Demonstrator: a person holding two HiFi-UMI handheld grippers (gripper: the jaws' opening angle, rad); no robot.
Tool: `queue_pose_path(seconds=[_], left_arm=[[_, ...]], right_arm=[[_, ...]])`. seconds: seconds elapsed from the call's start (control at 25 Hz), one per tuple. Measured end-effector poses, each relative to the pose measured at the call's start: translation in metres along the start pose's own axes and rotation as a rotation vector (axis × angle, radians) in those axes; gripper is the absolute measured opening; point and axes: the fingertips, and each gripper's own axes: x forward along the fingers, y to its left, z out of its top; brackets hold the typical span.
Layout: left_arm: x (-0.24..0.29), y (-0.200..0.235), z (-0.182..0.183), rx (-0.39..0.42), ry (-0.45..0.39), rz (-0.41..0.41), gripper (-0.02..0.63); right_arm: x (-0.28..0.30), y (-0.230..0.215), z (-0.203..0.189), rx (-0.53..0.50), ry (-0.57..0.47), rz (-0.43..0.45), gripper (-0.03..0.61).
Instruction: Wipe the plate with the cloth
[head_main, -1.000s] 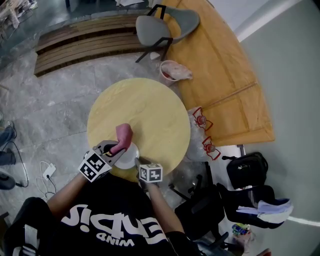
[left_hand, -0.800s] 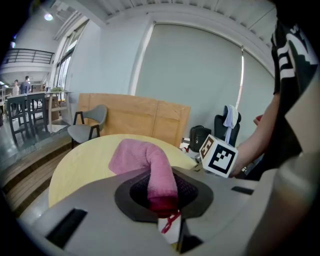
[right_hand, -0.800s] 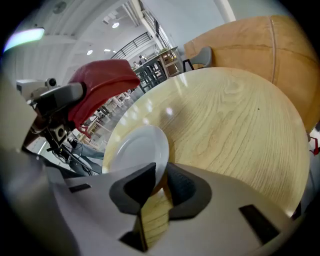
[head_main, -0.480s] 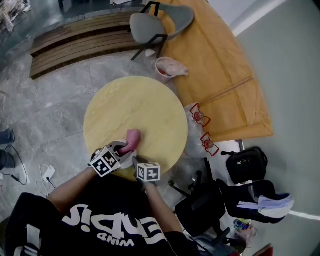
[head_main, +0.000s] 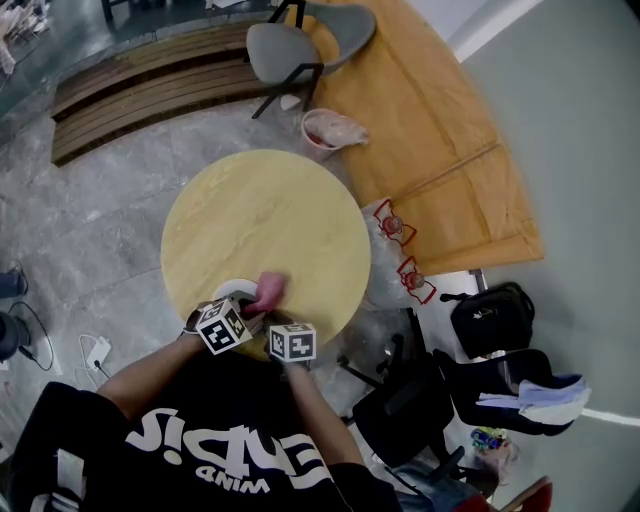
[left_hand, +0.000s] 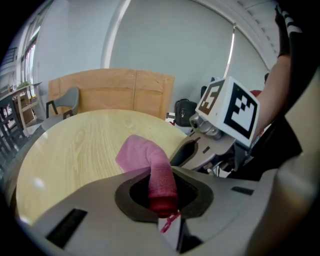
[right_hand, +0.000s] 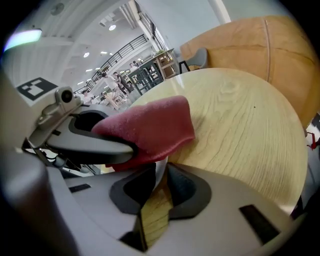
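- Since a second ago, the left gripper (left_hand: 162, 199) has been swinging rightward toward the right gripper (right_hand: 157, 186), and it is carrying the cloth (left_hand: 146, 159) across the plate (head_main: 228, 290).
- Both grippers are now sitting just beside each other at the near edge of the table (head_main: 262, 215), close to the person's body.
- The left gripper's jaws are pinching the cloth tightly, squeezing it into a narrow roll where they are gripping it.
- Past the jaws, the cloth is fanning out into a soft, flat flap pointing away from the person.
- The cloth is showing as pink with a fine woven, slightly ribbed surface, and it is looking darker and redder from the right gripper view.
- From the right gripper view, the cloth is draping over one of the left gripper's jaws, just above the plate's rim.
- The right gripper's jaws are closing narrowly on the plate's thin white rim and holding it edge-on.
- The plate is mostly hiding under the cloth and grippers, with only a pale curved sliver showing from the head view.
- The table is round, with a smooth, pale yellow wood-grain top.
- Each gripper is wearing a white cube printed with black square markers.
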Motion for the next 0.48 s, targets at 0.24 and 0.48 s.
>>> queue_pose_path(seconds=[0.24,0.48], left_arm=[[0.015,0.005,-0.016,-0.022,0.058,0.011,0.048],[0.020,0.011,-0.032,-0.033,0.097,0.044,0.048]], right_arm=[[0.000,-0.001,0.000,-0.002,0.004,-0.013,0.086],[0.001,0.001,0.002,-0.016,0.008,-0.028,0.084]])
